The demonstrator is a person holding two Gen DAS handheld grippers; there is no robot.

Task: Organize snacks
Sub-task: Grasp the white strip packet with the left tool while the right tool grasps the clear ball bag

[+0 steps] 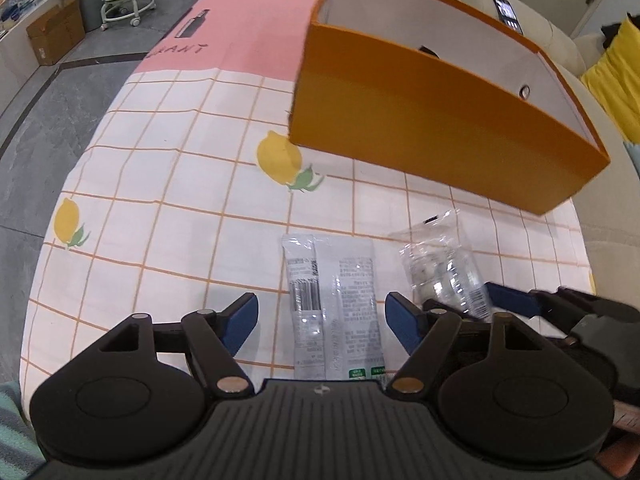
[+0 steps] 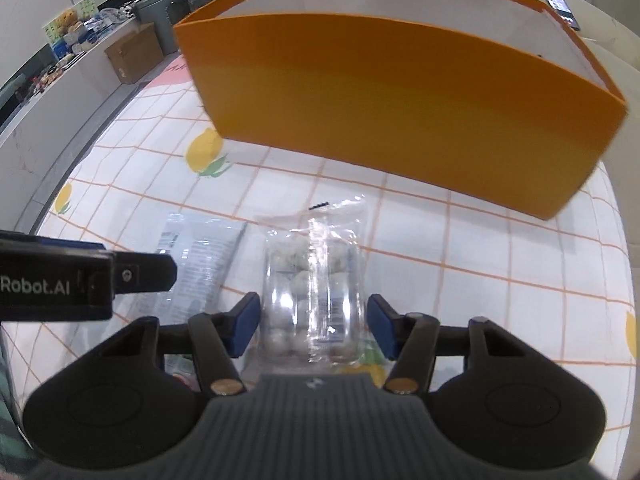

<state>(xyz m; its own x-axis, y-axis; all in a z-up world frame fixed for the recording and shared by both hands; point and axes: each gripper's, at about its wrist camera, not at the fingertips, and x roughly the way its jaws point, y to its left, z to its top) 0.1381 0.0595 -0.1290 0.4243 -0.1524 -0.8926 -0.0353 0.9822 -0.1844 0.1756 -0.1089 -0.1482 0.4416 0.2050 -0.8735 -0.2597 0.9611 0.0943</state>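
A white printed sachet packet (image 1: 334,300) lies flat on the checked tablecloth (image 1: 168,184). My left gripper (image 1: 322,312) is open around it, with its blue pads well clear of both edges. Just to the right lies a clear packet of round pale snacks (image 2: 312,292), also seen as the clear packet (image 1: 444,268) in the left wrist view. My right gripper (image 2: 313,307) straddles it, open, its pads close beside the wrapper's edges without visibly squeezing it. An open orange box (image 1: 420,132) with a white inside stands behind both packets, and the orange box (image 2: 400,112) fills the far side of the right wrist view.
The table's edge curves along the left, with grey floor beyond. On that floor stand a cardboard box (image 1: 56,36), a wheeled stool (image 1: 128,0) and a grey bin (image 2: 156,12). A cream sofa (image 1: 560,40) with a phone (image 1: 508,14) and a yellow cushion (image 1: 616,72) borders the right.
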